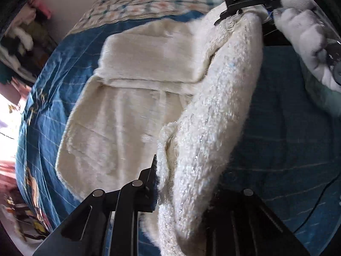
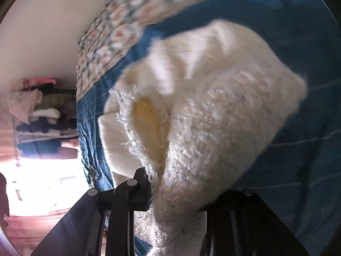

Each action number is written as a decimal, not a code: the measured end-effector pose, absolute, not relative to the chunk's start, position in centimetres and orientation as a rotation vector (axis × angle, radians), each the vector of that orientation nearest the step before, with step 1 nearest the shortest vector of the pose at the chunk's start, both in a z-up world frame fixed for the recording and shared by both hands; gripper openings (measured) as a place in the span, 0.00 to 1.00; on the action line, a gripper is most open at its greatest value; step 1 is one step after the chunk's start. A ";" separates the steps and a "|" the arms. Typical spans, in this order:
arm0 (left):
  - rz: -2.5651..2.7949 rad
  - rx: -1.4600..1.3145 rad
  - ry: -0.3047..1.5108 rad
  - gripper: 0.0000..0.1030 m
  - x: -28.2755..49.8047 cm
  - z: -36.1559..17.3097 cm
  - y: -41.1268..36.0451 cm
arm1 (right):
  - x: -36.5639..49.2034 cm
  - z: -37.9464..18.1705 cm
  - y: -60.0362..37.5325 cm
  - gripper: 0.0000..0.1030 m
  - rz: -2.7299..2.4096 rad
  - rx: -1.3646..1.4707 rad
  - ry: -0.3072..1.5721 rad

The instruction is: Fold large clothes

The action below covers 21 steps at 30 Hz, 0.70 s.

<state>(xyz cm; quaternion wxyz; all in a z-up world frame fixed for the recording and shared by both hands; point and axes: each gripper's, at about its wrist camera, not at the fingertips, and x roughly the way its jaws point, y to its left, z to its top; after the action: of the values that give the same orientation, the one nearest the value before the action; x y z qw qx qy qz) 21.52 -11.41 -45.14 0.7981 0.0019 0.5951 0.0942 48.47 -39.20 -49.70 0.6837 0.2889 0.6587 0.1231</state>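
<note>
Through the left wrist camera, the left gripper (image 1: 183,194) pinches a lifted edge of the fuzzy cream sweater (image 1: 132,106), whose body lies flat on the blue bedsheet (image 1: 287,149). The right gripper (image 1: 236,10), held by a white-gloved hand (image 1: 302,21), clamps the edge's far end.

Through the right wrist camera, the right gripper (image 2: 181,194) bites the raised sweater (image 2: 213,117) above the bedsheet (image 2: 298,160); a patterned quilt (image 2: 132,21) lies beyond.

sweater (image 2: 213,117): far part blurred | left tool (image 1: 183,192): right finger hidden by knit | shelf clothes (image 2: 42,128): indistinct

No legible text, label or number — anywhere in view
</note>
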 end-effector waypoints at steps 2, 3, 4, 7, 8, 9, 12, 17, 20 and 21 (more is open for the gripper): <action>0.212 -0.047 1.269 0.20 21.8 -44.0 -7.6 | 49.3 -47.8 -34.7 0.26 0.272 0.565 1.492; 0.223 -0.070 1.266 0.20 22.1 -43.6 -5.3 | 48.6 -46.8 -33.7 0.26 0.270 0.529 1.499; 0.237 -0.091 1.266 0.22 22.2 -43.5 -3.5 | 49.6 -46.3 -31.6 0.26 0.263 0.494 1.505; 0.278 -0.155 1.267 0.24 22.6 -43.9 2.0 | 51.8 -47.8 -24.5 0.26 0.236 0.415 1.540; 0.292 -0.182 1.277 0.25 22.7 -44.5 4.1 | 52.6 -48.6 -21.7 0.26 0.224 0.374 1.560; 0.315 -0.205 1.293 0.27 22.6 -45.3 6.3 | 53.1 -50.2 -19.8 0.27 0.213 0.343 1.575; 0.414 -0.258 1.290 0.27 21.1 -46.6 11.7 | 53.6 -53.9 -15.0 0.43 0.221 0.268 1.638; 0.469 -0.418 1.283 0.52 16.4 -47.4 19.2 | 54.0 -55.9 -10.5 0.78 0.300 0.254 1.640; 0.454 -0.514 1.279 0.87 14.3 -48.2 21.8 | 52.7 -53.6 -13.9 0.78 0.403 0.412 1.597; 0.427 -0.553 1.283 0.87 14.0 -48.9 22.2 | 52.3 -53.0 -15.6 0.79 0.406 0.443 1.582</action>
<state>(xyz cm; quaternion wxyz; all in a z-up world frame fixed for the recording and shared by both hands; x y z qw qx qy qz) 14.01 22.19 -48.90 0.7450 -0.2526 0.5858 0.1951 52.34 -15.60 -53.04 0.6628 0.1961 0.7000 0.1795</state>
